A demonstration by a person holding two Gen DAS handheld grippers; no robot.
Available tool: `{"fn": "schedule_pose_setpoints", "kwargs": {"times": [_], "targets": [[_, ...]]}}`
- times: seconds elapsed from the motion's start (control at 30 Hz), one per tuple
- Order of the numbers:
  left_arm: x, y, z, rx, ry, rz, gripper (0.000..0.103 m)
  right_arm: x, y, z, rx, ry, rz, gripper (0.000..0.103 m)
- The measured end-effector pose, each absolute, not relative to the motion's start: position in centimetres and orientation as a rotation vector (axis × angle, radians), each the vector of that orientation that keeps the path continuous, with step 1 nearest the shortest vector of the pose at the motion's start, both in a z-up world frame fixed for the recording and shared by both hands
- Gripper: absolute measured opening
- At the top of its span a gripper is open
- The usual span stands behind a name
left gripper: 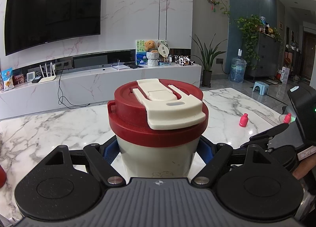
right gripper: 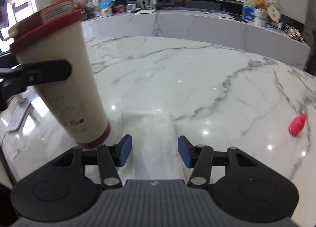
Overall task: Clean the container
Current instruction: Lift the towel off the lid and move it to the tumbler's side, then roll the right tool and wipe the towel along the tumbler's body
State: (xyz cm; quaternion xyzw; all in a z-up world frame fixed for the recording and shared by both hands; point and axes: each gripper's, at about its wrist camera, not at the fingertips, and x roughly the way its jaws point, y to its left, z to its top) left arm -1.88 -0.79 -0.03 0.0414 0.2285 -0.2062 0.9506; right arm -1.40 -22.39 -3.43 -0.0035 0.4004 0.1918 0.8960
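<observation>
A cream tumbler [left gripper: 158, 148] with a red lid [left gripper: 126, 112] and a cream flip clasp stands between the blue pads of my left gripper [left gripper: 158, 154], which is shut on its body. The right wrist view shows the same tumbler [right gripper: 65, 80] at the left, one black left finger [right gripper: 45, 72] lying across its side. Its red base is near the marble table [right gripper: 177, 72]; contact is unclear. My right gripper [right gripper: 155, 150] is open just above the table. A white folded cloth [right gripper: 148, 128] lies flat between its blue pads, which do not press on it.
A small pink bottle [right gripper: 296, 127] lies on the marble at the right, also seen as the pink bottle [left gripper: 244, 120] in the left wrist view. A red object [left gripper: 2, 177] shows at the left edge. A TV cabinet [left gripper: 98, 82] runs behind the table.
</observation>
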Motion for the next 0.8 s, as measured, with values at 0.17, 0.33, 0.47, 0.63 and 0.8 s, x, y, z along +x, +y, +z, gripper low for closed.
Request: {"fn": "schedule_pose_setpoints", "kwargs": {"times": [0.17, 0.33, 0.47, 0.63, 0.8], "targets": [[-1.9, -0.9, 0.0, 0.084, 0.467, -0.417, 0.079, -1.3, -21.8, -4.2, 0.086, 0.837, 0.364, 0.065], [-1.8, -0.7, 0.1, 0.083, 0.47, -0.416, 0.079, -0.8, -21.3, -5.5, 0.089, 0.857, 0.313, 0.065], [-1.8, -0.6, 0.1, 0.083, 0.471, -0.416, 0.079, -0.7, -21.1, -5.8, 0.074, 0.851, 0.306, 0.063], [-1.8, -0.4, 0.1, 0.082, 0.472, -0.416, 0.079, -0.8, -20.6, -6.2, 0.001, 0.836, 0.295, 0.053], [-1.8, -0.3, 0.1, 0.082, 0.473, -0.416, 0.079, -0.8, -20.5, -6.2, -0.023, 0.829, 0.301, 0.031]]}}
